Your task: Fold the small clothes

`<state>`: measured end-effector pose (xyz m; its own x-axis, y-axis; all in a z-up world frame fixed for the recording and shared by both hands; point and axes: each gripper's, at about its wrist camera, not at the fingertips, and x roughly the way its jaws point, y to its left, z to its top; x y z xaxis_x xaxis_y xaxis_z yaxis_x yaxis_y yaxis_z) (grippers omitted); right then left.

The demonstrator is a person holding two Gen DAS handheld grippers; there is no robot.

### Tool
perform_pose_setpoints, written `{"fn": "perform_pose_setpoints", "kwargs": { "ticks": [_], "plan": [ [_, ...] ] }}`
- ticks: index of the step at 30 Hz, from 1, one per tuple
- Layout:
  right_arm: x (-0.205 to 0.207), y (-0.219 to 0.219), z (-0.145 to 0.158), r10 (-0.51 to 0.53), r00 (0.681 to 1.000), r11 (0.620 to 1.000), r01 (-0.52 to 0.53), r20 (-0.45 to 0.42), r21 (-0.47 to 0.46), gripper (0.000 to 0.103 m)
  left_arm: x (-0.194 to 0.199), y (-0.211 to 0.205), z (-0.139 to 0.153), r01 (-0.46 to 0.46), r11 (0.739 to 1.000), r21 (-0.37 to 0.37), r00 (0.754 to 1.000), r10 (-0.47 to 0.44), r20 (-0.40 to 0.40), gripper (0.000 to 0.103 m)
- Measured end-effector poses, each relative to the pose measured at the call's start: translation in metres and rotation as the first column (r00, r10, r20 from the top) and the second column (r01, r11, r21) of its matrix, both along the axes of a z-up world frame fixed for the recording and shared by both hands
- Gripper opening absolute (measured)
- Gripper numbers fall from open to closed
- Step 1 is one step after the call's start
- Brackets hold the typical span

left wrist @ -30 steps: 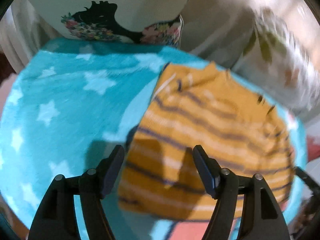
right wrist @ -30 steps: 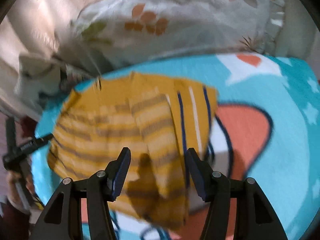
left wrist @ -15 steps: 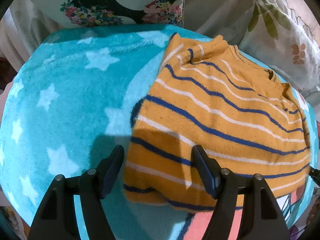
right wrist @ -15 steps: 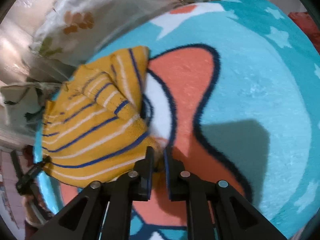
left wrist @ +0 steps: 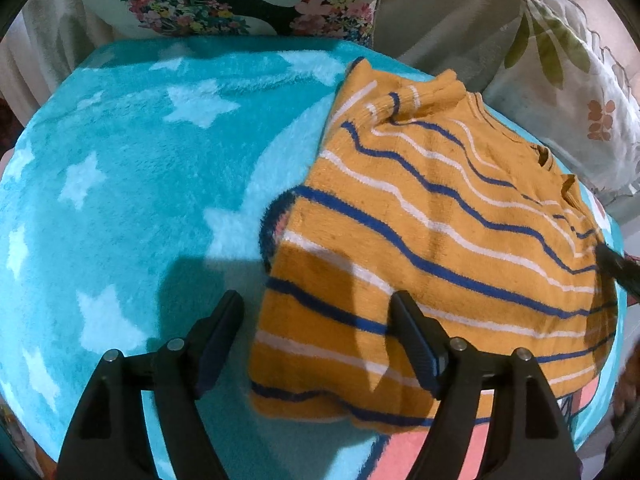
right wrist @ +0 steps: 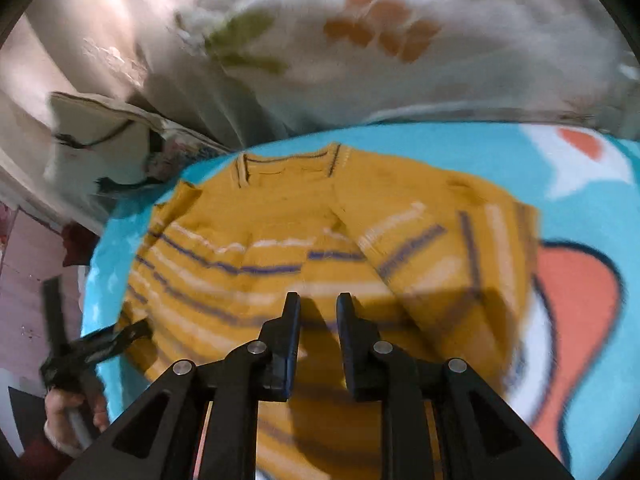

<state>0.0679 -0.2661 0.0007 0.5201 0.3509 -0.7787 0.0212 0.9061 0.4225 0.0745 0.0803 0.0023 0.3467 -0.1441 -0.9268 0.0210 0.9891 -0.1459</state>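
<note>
A small mustard-yellow sweater [left wrist: 440,232] with blue and white stripes lies on a turquoise star blanket [left wrist: 140,168]. My left gripper [left wrist: 316,316] is open and empty, just above the sweater's near left hem corner. The right gripper's tip [left wrist: 616,268] shows at the sweater's far right edge. In the right wrist view the sweater [right wrist: 280,248] lies with one sleeve folded over its body. My right gripper [right wrist: 318,312] hovers over its lower middle, jaws a narrow gap apart with nothing between them. The left gripper [right wrist: 100,344] shows at the sweater's left edge.
Floral pillows [left wrist: 568,80] and a cushion with a black silhouette print [left wrist: 248,4] border the blanket's far side. The blanket has an orange fish pattern [right wrist: 572,320] to the right of the sweater. A hand [right wrist: 68,412] holds the left gripper.
My right gripper was shut on the sweater's sleeve edge half a second ago; now it has let go, opened slightly and swung over the sweater's body. The left gripper stayed open and barely moved.
</note>
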Motion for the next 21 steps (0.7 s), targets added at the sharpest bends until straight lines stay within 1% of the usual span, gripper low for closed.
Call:
{"fn": "perform_pose_setpoints", "kwargs": {
  "ticks": [2, 3, 5, 6, 8, 9, 10, 12, 14, 15, 16, 18, 21],
  "plan": [
    [0.02, -0.008, -0.006, -0.067, 0.998, 0.996, 0.067, 0.001, -0.054, 0.02, 0.001, 0.003, -0.001, 0.001, 1.0, -0.006, 1.0, -0.001, -0.001, 0.077],
    [0.027, -0.02, -0.009, -0.128, 0.992, 0.99, 0.128, -0.003, -0.064, 0.02, 0.002, 0.006, -0.002, 0.0, 1.0, -0.009, 1.0, 0.0, -0.001, 0.077],
    [0.036, -0.051, -0.015, -0.246, 0.969, 0.968, 0.244, -0.025, -0.067, 0.02, 0.002, 0.006, -0.001, 0.003, 1.0, -0.01, 1.0, -0.003, 0.002, 0.078],
    [0.04, -0.071, -0.021, -0.296, 0.954, 0.955, 0.294, -0.044, -0.044, 0.02, 0.002, 0.007, -0.001, 0.003, 1.0, -0.011, 1.0, -0.003, 0.004, 0.08],
    [0.048, -0.096, -0.032, -0.322, 0.941, 0.944, 0.327, -0.102, 0.037, 0.017, 0.002, 0.01, -0.001, 0.001, 1.0, -0.014, 1.0, -0.001, 0.004, 0.08],
    [0.05, -0.103, -0.034, -0.323, 0.939, 0.941, 0.332, -0.115, 0.069, 0.016, 0.003, 0.011, -0.002, -0.001, 1.0, -0.016, 1.0, 0.001, 0.003, 0.081],
    [0.052, -0.104, -0.032, -0.321, 0.939, 0.941, 0.331, -0.123, 0.068, 0.016, 0.003, 0.012, -0.002, -0.003, 1.0, -0.018, 1.0, 0.003, 0.001, 0.081],
    [0.053, -0.102, -0.026, -0.307, 0.944, 0.949, 0.314, -0.119, 0.037, 0.017, 0.005, 0.014, -0.002, -0.009, 1.0, -0.029, 1.0, 0.009, -0.005, 0.082],
    [0.048, -0.101, -0.02, -0.3, 0.948, 0.953, 0.303, -0.108, 0.017, 0.022, 0.005, 0.018, 0.001, -0.023, 0.998, -0.052, 1.0, 0.023, -0.011, 0.082],
    [0.045, -0.103, -0.017, -0.303, 0.947, 0.952, 0.307, -0.102, 0.02, 0.029, 0.004, 0.023, 0.002, -0.04, 0.996, -0.075, 0.999, 0.039, -0.015, 0.082],
    [0.043, -0.107, -0.015, -0.313, 0.945, 0.948, 0.316, -0.096, 0.021, 0.041, 0.005, 0.029, 0.003, -0.059, 0.994, -0.096, 0.998, 0.057, -0.019, 0.082],
    [0.031, -0.113, -0.009, -0.341, 0.937, 0.939, 0.343, -0.077, 0.018, 0.056, 0.003, 0.043, 0.007, -0.109, 0.985, -0.13, 0.994, 0.107, -0.021, 0.082],
    [0.005, -0.128, -0.002, -0.342, 0.936, 0.936, 0.347, -0.082, 0.054, 0.056, -0.003, 0.065, 0.013, -0.176, 0.97, -0.167, 0.984, 0.178, -0.004, 0.082]
  ]
}}
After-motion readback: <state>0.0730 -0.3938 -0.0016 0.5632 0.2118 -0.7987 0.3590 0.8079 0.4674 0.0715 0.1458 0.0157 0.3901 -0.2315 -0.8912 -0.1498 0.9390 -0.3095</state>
